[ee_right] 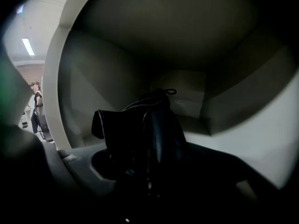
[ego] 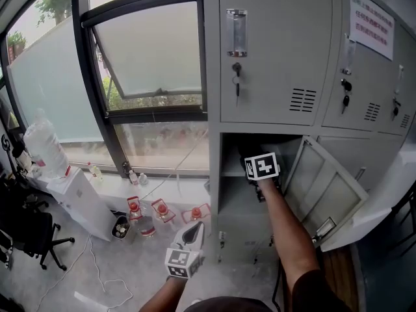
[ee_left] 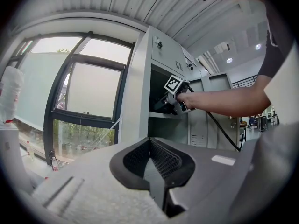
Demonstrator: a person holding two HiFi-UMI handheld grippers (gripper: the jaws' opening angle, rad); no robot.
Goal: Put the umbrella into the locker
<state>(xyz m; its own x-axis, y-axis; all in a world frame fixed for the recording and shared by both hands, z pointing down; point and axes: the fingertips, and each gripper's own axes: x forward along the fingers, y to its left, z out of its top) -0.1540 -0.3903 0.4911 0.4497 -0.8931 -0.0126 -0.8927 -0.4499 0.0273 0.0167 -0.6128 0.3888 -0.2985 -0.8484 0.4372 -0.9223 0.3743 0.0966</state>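
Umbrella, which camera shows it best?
Right gripper view: the black umbrella fills its centre, inside the locker. Left gripper view shows only a small dark shape; head view hides most behind the right gripper.

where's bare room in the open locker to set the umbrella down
The shelf right of the umbrella looks bare up to the side wall; its back corner is too dim to judge. The compartment below that shelf shows nothing in it. Crowded: the floor under the window, with bottles and a small bin.
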